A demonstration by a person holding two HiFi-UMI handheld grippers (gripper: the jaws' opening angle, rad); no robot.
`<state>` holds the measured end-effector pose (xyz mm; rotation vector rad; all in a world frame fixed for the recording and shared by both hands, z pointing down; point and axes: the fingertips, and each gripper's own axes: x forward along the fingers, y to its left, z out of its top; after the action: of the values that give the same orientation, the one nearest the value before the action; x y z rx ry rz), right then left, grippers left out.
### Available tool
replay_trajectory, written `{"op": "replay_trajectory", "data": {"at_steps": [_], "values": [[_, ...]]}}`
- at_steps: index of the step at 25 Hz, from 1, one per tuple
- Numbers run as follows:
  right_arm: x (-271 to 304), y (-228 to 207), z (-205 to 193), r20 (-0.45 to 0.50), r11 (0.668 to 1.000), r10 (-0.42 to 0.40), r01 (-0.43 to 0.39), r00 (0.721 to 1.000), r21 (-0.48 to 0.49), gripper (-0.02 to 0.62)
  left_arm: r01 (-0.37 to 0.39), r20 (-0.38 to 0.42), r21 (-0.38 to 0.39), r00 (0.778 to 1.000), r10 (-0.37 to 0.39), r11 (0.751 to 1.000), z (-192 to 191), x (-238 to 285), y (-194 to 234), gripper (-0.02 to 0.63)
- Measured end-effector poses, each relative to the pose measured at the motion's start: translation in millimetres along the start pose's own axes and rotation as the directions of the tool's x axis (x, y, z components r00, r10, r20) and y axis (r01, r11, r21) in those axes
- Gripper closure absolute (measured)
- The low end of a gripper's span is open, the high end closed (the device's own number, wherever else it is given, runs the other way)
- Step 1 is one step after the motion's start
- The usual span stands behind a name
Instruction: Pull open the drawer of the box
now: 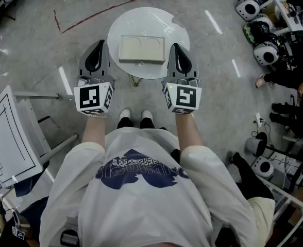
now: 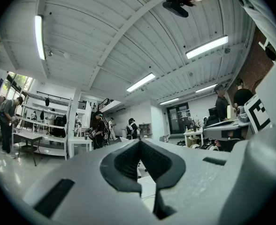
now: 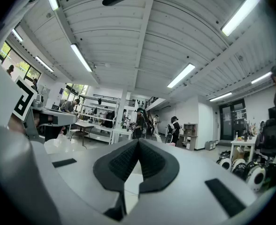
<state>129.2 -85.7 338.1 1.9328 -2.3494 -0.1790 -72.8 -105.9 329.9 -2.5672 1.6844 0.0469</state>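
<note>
Grey concrete floor point(image 1: 48, 50) spread under the scene, crossed by red tape lines point(image 1: 105, 9). Nearest the camera was the person's white T-shirt point(image 1: 141, 189) with a dark blue print, and below it a pair of white shoes point(image 1: 124, 116). Both forearms reached forward. The left gripper point(image 1: 98, 46) was held off the left side of a round white table point(image 1: 141, 19), and the right gripper point(image 1: 176, 48) was held at its right side. In each gripper's own view the dark ribbed pads met at their tips with nothing between them: the left gripper point(image 2: 139, 142) was closed and empty, and so was the right gripper point(image 3: 138, 141).

Between the two grippers, apart from both, a flat beige box point(image 1: 141, 49) lay on the table near its front rim. From above, its drawer could not be made out. Farther off, round white-and-black devices point(image 1: 265, 53) sat on the floor at the right. The gripper views showed a white ribbed ceiling with strip lights point(image 2: 207, 47) and people standing by tables point(image 3: 140, 121) in the distance.
</note>
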Motion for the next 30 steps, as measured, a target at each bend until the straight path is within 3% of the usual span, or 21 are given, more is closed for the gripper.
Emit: {"op": "replay_trajectory", "data": {"at_steps": [11,18,19,22,25,27,30], "values": [[2,2,4,0.002,1.0,0.016,-0.016,1.0,-0.021,0.6,-0.009,0.005,-0.003,1.0,0.009,1.0,3,2,0,0.6],[4,-10,-6,0.016,0.993,0.07,-0.072,0.997,0.095,0.6,-0.003,-0.051,-0.042,0.999,0.001,0.999,-13,9,2,0.6],[5,-12,-14,-0.008,0.99,0.079,-0.078,0.997,0.117,0.599,0.004,-0.056,-0.047,0.998,-0.006,0.999,-15,10,2,0.6],[8,-15,-44,-0.1,0.979,0.103,-0.083,0.99,0.184,0.509,0.013,-0.059,-0.064,0.998,-0.017,0.998,-18,13,4,0.598],[10,-15,-84,-0.211,0.974,0.105,-0.058,0.972,0.218,0.485,0.015,-0.061,-0.071,0.998,-0.019,0.997,-19,16,8,0.597],[11,-10,-116,-0.302,0.967,0.12,-0.042,0.946,0.252,0.474,0.02,-0.065,-0.072,0.998,-0.025,0.997,-20,18,10,0.597],[10,6,-171,-0.447,0.949,0.169,-0.022,0.878,0.316,0.453,0.027,-0.073,-0.071,0.997,-0.032,0.997,-22,20,12,0.597]]}}
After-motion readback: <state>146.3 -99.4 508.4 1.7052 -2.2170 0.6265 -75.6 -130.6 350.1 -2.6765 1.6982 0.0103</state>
